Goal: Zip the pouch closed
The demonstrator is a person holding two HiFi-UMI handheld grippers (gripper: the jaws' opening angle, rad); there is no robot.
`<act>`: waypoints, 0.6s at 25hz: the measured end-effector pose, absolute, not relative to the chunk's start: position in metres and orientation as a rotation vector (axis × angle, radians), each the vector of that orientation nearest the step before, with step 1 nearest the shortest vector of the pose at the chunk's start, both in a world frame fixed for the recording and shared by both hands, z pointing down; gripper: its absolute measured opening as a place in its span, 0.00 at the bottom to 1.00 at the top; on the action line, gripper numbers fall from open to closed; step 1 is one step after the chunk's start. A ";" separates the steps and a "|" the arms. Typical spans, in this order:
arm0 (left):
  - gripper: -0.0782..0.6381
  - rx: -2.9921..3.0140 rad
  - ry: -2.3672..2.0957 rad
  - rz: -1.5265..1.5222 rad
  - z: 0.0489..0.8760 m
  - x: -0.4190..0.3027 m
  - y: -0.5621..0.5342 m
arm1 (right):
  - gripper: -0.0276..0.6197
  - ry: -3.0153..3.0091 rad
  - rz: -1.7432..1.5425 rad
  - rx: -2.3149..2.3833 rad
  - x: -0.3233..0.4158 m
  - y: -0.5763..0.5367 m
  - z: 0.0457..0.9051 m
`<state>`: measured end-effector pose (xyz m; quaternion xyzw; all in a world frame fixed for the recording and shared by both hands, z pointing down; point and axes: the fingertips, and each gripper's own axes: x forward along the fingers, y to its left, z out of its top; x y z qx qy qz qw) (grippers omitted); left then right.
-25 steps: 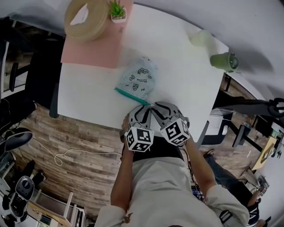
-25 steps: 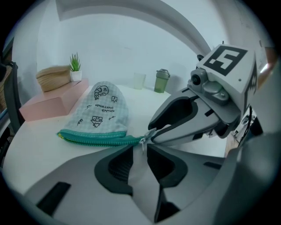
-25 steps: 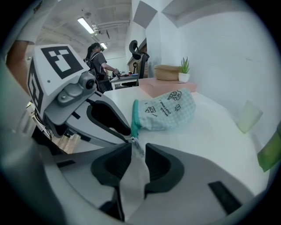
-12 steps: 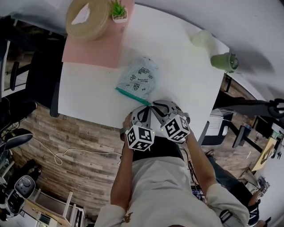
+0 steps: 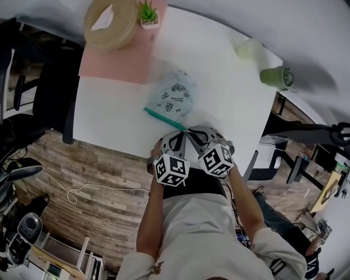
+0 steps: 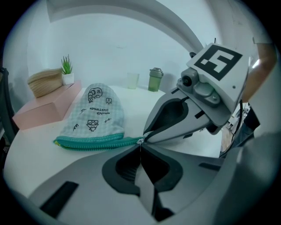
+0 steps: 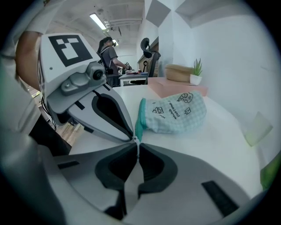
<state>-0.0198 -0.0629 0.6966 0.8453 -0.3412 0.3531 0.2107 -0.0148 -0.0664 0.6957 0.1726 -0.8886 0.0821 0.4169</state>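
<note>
Checked pale-blue fabric marks the pouch [image 5: 170, 97], which lies flat on the white table [image 5: 224, 93] with its teal zip [image 5: 164, 117] facing us. We see the left gripper [image 6: 140, 144] clamped shut on the zip's nearest end, apparently on the small metal pull. Our right gripper [image 7: 136, 143] has just closed there too, its tips touching the left's. Farther back sit a pink block [image 5: 117, 60], a basket [image 5: 109, 22] and a potted plant [image 5: 147, 13].

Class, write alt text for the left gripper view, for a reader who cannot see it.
The shut left hand-held gripper and the right hand-held gripper meet tip to tip at the end of the teal zipper of a pale checked pouch lying on a white table.
</note>
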 end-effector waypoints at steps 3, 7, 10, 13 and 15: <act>0.11 2.349 -0.950 0.979 0.695 -0.020 -0.063 | 0.07 -2.233 0.211 0.442 -0.015 -0.066 0.695; 0.11 2.346 -0.953 0.978 0.694 -0.023 -0.064 | 0.07 -2.232 0.220 0.450 -0.014 -0.067 0.694; 0.11 2.345 -0.955 0.979 0.693 -0.025 -0.066 | 0.07 -2.231 0.224 0.454 -0.014 -0.068 0.693; 0.11 2.337 -0.966 0.980 0.693 -0.028 -0.068 | 0.07 -2.226 0.226 0.461 -0.013 -0.070 0.693; 0.11 2.330 -0.976 0.976 0.693 -0.033 -0.070 | 0.07 -2.224 0.230 0.466 -0.012 -0.071 0.693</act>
